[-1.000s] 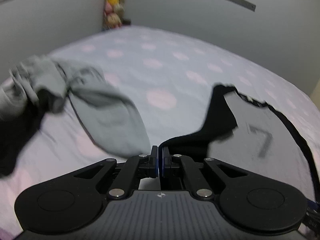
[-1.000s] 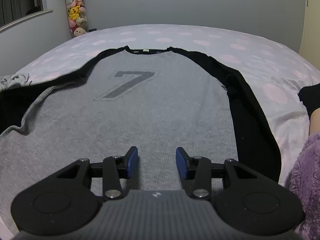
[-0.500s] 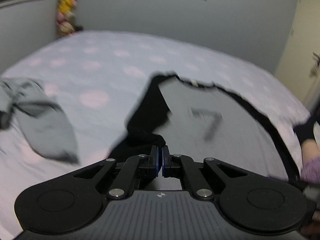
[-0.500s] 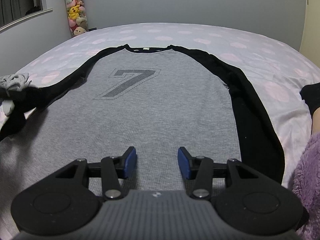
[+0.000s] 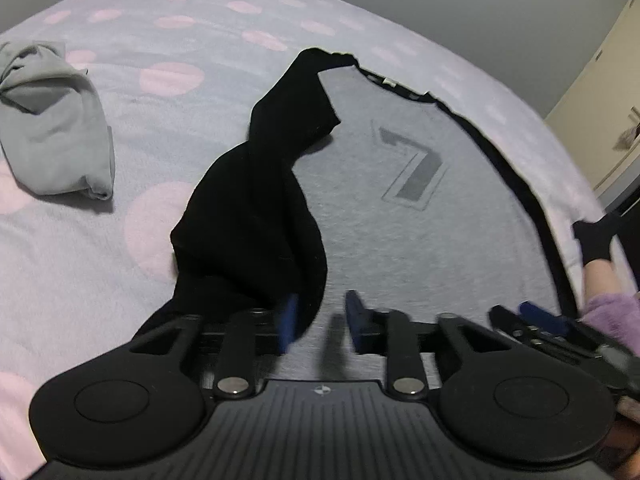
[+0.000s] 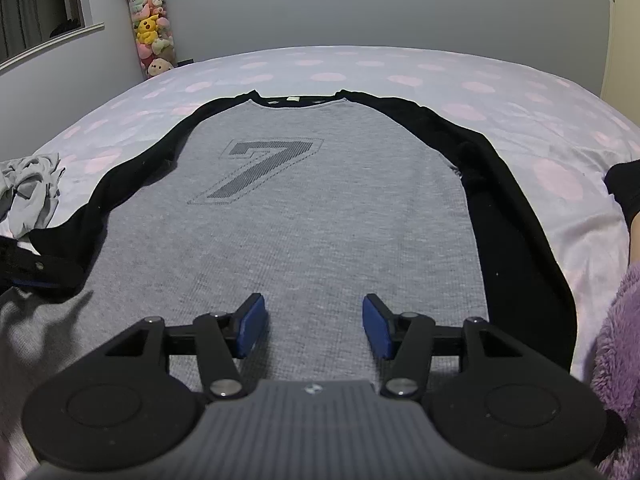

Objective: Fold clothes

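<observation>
A grey long-sleeved shirt with a dark 7 (image 5: 400,200) (image 6: 320,220) lies flat on the bed, collar at the far end. Its black left sleeve (image 5: 256,208) (image 6: 120,184) lies bunched along the shirt's left side, its end beside my left gripper's left pad. The left gripper (image 5: 320,320) hangs low over the shirt's near left part; its jaws are opening and the pads press on nothing. It also shows at the edge of the right wrist view (image 6: 32,272). My right gripper (image 6: 315,326) (image 5: 536,320) hovers over the shirt's hem area, jaws opening, nothing between them. The black right sleeve (image 6: 512,220) lies straight.
A crumpled light grey garment (image 5: 52,140) (image 6: 32,192) sits on the bed's left side. The bedspread (image 5: 160,40) (image 6: 520,92) is lilac with pink dots. A person's leg in a black sock (image 5: 596,240) and purple fleece (image 6: 616,340) are at the right. A plush-toy column (image 6: 152,32) stands by the wall.
My left gripper swung right and down over the shirt, then went from shut to open, letting the black sleeve drop beside the shirt. The right gripper stayed put and widened slightly.
</observation>
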Motion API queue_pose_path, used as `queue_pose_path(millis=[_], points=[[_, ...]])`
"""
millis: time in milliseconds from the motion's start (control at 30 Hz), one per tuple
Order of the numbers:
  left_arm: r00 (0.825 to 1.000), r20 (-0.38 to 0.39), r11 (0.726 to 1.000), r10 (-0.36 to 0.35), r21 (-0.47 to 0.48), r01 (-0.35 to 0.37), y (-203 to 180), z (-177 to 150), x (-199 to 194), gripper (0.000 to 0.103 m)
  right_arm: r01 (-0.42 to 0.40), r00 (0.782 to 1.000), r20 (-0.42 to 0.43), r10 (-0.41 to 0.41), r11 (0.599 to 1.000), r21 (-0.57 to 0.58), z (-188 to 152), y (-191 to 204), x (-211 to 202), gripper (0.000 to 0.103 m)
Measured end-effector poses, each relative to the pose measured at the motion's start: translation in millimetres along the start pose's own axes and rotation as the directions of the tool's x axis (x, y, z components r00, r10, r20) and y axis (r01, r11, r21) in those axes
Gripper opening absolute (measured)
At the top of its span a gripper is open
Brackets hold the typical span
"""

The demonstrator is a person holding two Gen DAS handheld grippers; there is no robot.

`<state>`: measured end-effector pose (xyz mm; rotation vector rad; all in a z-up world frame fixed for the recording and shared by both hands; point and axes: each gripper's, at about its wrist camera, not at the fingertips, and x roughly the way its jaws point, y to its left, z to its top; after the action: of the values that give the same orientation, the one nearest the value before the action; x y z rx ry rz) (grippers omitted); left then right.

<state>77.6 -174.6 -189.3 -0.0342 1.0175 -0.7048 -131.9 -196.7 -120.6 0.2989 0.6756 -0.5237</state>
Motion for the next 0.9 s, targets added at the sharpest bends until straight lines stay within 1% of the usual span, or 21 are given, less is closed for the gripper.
queue_pose_path(millis=[67, 200, 267, 400, 467, 567, 667, 767, 833, 867, 900], points=[[1.000, 0.011, 1.000, -0.005, -0.016, 0.005, 4, 2, -7, 0.041, -0.001, 1.000, 0.002, 0.001, 1.000, 0.007, 0, -1, 0, 0.058], [0.999, 0.045, 0.998, -0.004, -0.059, 0.007, 17, 10, -21, 0.041, 0.002, 1.000, 0.007, -0.002, 1.000, 0.022, 1, -1, -1, 0.059], [0.998, 0.066, 0.996, 0.013, -0.086, -0.007, 27, 14, -28, 0.042, 0.000, 1.000, 0.010, -0.001, 0.999, 0.032, 2, -2, -2, 0.059], [0.994, 0.078, 0.985, 0.082, -0.159, -0.068, 48, 18, -36, 0.042, 0.001, 1.000, 0.020, -0.002, 0.999, 0.053, 3, -7, -4, 0.059], [0.993, 0.074, 0.978, 0.096, -0.195, -0.080, 58, 18, -35, 0.042, 0.002, 1.000, 0.021, -0.003, 0.998, 0.063, 3, -9, -4, 0.060], [0.995, 0.054, 0.969, 0.085, -0.238, -0.070, 72, 15, -32, 0.042, 0.001, 1.000, 0.022, -0.002, 0.997, 0.073, 4, -10, -3, 0.060], [0.997, 0.015, 0.967, 0.076, -0.244, -0.070, 75, 14, -25, 0.042, -0.003, 1.000, 0.023, 0.002, 0.997, 0.075, 4, -10, -3, 0.060], [0.999, -0.016, 0.966, 0.040, -0.254, -0.043, 77, 10, -17, 0.042, -0.007, 1.000, 0.025, 0.005, 0.997, 0.080, 4, -11, -3, 0.060], [0.999, -0.040, 0.967, 0.033, -0.250, -0.042, 75, 7, -11, 0.039, -0.007, 1.000, 0.025, 0.005, 0.997, 0.080, 4, -11, -2, 0.060], [0.998, -0.046, 0.970, 0.043, -0.238, -0.053, 74, 7, -9, 0.034, -0.008, 1.000, 0.025, 0.006, 0.997, 0.080, 4, -11, -2, 0.060], [0.998, -0.047, 0.972, 0.045, -0.230, -0.055, 72, 6, -9, 0.025, -0.009, 1.000, 0.026, 0.007, 0.997, 0.079, 4, -11, -2, 0.060]])
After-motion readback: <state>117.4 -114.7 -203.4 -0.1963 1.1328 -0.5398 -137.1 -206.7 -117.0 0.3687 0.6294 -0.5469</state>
